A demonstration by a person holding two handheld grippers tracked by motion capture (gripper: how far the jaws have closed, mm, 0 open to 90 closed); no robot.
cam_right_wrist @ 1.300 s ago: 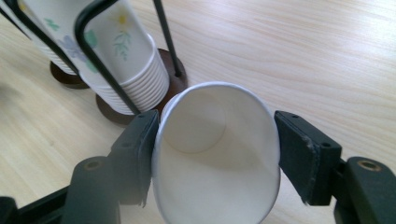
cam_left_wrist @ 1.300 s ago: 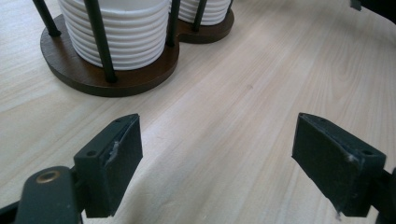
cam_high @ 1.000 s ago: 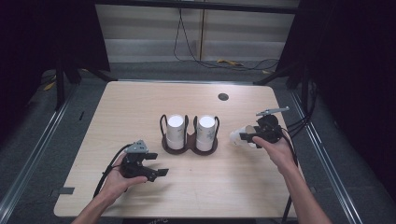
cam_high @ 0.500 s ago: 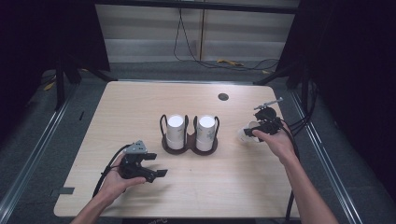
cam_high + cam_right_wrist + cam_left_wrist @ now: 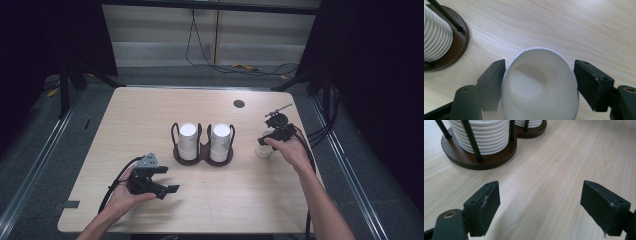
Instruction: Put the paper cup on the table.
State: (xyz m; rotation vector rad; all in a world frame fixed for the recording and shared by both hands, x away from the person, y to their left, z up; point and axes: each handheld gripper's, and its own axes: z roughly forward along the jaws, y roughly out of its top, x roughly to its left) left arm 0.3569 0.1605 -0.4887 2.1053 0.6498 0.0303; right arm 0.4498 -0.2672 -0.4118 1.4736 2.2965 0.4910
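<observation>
As jaws opened, cup (image 5: 540, 85) upright, shifted.

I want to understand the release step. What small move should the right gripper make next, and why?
Probably open a little wider, then draw straight back. The right gripper has just been opening, and the white paper cup stands upright on the table, right of the cup holder. The cup sits between the jaws, with both pads close beside its rim. Pulling away at this width might tip it.

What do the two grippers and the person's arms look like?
Both grippers, left and right, are black with two blocky fingers bearing small screw holes. A grey three-cornered plate tops the left gripper. Black cables trail from each. The forearms are bare, with no sleeves in sight.
</observation>
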